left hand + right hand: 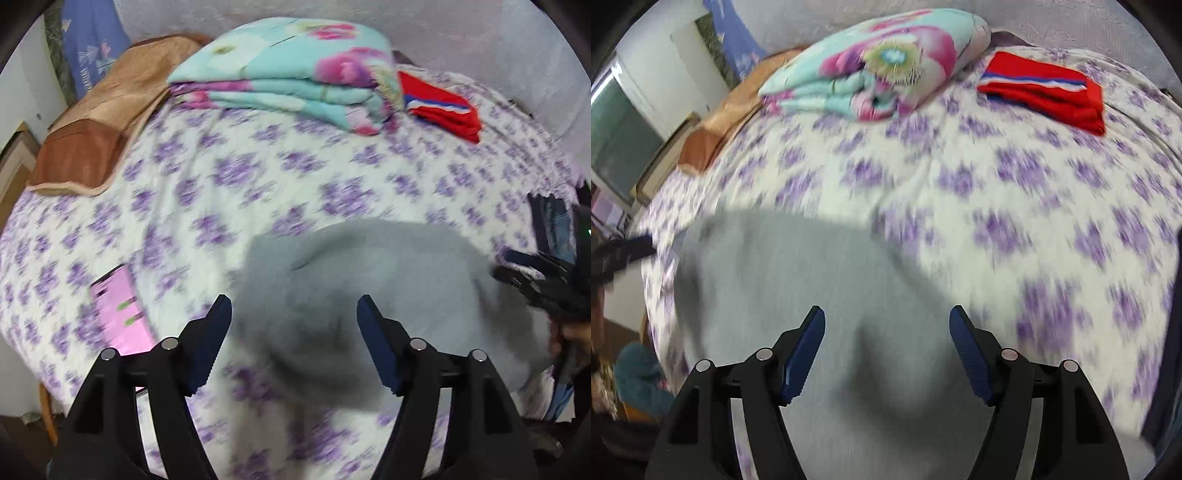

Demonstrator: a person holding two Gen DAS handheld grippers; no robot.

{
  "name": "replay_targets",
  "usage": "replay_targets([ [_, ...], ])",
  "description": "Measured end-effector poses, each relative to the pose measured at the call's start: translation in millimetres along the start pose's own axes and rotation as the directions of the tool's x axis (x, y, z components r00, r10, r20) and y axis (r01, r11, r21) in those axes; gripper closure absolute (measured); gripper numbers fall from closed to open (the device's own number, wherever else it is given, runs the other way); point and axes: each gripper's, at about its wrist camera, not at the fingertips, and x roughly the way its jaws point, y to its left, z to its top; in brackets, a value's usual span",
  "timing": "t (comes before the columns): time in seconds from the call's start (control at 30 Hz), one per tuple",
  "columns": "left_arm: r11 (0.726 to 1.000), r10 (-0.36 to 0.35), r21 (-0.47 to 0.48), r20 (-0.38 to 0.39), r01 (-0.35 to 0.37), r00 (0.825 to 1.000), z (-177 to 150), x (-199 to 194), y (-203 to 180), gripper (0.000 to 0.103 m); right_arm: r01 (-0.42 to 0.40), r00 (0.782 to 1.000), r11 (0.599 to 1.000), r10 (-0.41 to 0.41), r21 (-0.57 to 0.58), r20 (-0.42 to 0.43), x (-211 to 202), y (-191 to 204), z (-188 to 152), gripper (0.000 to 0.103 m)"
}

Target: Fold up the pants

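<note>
Lying bunched, soft grey pants point(798, 295) on purple-flowered quilted bedspread point(997, 192).

matt grey cloth pants point(369, 280), printed cotton bedsheet point(221, 177)

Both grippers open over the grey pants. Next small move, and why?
Probably lower the left gripper onto the nearest edge of the grey pants and close. Both it and the right gripper stand open with nothing between the pads, the pants lie bunched on the bedspread, and no fold can start without a grip. Blur hides the exact hem.
</note>
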Motion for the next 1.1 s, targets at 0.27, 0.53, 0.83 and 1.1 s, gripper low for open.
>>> replay_targets([
  [0.27,0.984,0.138,0.13,-0.105,-0.124,0.985,-19.2,77.1,-35.8,0.035,0.08,0.994,0.995,-0.084,-0.061,-0.065,81.7,0.0,29.8,0.044],
  [0.53,0.993,0.066,0.1,-0.073,-0.059,0.995,-8.0,45.9,-40.9,0.027,0.055,0.998,0.998,-0.057,0.042,0.027,14.0,-12.2,-6.0,0.045],
  [0.83,0.963,0.121,0.255,-0.114,-0.089,0.986,-26.0,84.0,-80.2,0.016,0.122,0.991,0.954,-0.131,0.273,0.014,-52.8,-75.5,-111.3,0.047],
  [1.1,0.974,-0.027,0.223,-0.07,0.042,0.997,-20.0,51.3,-86.7,0.016,0.183,0.932,0.806,-0.324,0.564,0.161,-188.0,-117.0,-203.0,0.018],
])
